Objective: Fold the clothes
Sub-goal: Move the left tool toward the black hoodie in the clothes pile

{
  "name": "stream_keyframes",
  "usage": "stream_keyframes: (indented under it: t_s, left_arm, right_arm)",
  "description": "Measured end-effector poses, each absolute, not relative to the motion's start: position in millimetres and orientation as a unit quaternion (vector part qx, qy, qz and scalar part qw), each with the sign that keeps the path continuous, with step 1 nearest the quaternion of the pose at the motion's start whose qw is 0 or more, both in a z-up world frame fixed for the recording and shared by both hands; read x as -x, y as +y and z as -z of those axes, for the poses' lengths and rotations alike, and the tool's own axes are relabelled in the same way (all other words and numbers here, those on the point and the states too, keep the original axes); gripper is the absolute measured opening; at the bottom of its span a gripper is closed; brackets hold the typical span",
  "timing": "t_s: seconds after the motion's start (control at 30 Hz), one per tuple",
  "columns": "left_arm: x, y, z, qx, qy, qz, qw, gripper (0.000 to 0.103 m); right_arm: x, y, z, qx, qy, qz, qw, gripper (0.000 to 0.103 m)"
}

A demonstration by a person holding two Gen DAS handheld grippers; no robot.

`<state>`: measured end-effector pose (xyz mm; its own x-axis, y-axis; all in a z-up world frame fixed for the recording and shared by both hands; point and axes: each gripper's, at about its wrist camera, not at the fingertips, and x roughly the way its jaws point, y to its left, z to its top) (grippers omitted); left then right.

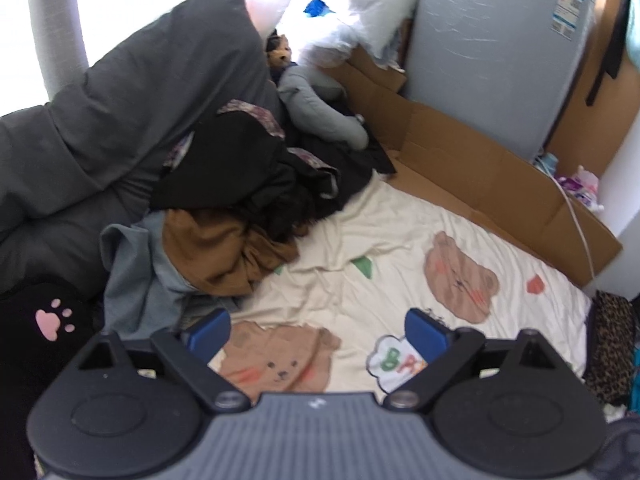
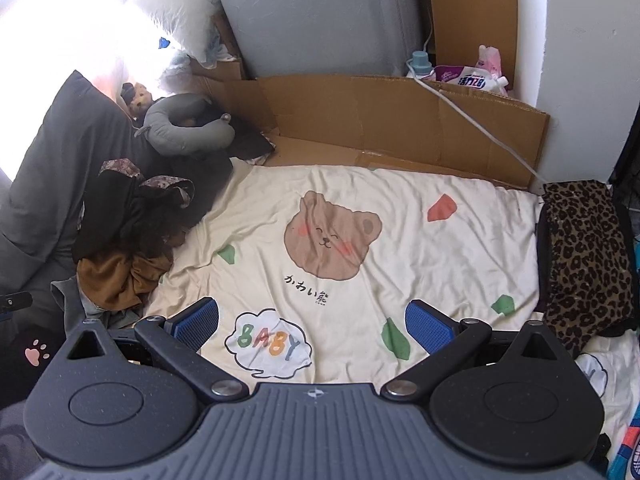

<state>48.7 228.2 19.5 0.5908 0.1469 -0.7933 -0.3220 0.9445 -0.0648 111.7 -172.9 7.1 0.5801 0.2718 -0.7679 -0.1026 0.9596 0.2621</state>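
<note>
A heap of crumpled clothes lies at the left of the bed: a brown garment (image 1: 216, 248) (image 2: 116, 280), a grey-blue one (image 1: 136, 276) under it, and black garments (image 1: 240, 172) (image 2: 132, 216) with patterned trim behind. My left gripper (image 1: 318, 334) hangs open over the cream bear-print sheet (image 1: 400, 248), just right of the heap, nothing between its blue pads (image 1: 210, 334). In the right wrist view my right gripper (image 2: 312, 326) also stands open above the sheet (image 2: 440, 248), over the "BABY" print, holding nothing. A folded leopard-print cloth (image 2: 584, 252) lies at the sheet's right edge.
A dark grey duvet (image 1: 120, 120) rises at the left. A grey neck pillow (image 2: 184, 128) and a small plush toy (image 2: 138, 98) sit behind the heap. Flattened cardboard (image 2: 400, 128) lines the far side, with a grey appliance (image 2: 320, 12), a white cable (image 2: 480, 128) and detergent bags (image 2: 464, 74) beyond.
</note>
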Motion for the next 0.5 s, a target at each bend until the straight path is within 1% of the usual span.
stream_keyframes:
  t_s: [0.2,0.5]
  left_arm:
    - [-58.8,260.5,-9.9,0.083,0.428,-0.150,0.887,0.088]
    - [-95.6,298.4,6.4,0.079,0.422,-0.147,0.891,0.084]
  right_arm:
    - [-111.9,-167.6,-1.3,-0.108,0.390,-0.121,0.907,0.103]
    - [-120.9,-162.9,13.5,-0.101,0.401,-0.119,0.903,0.103]
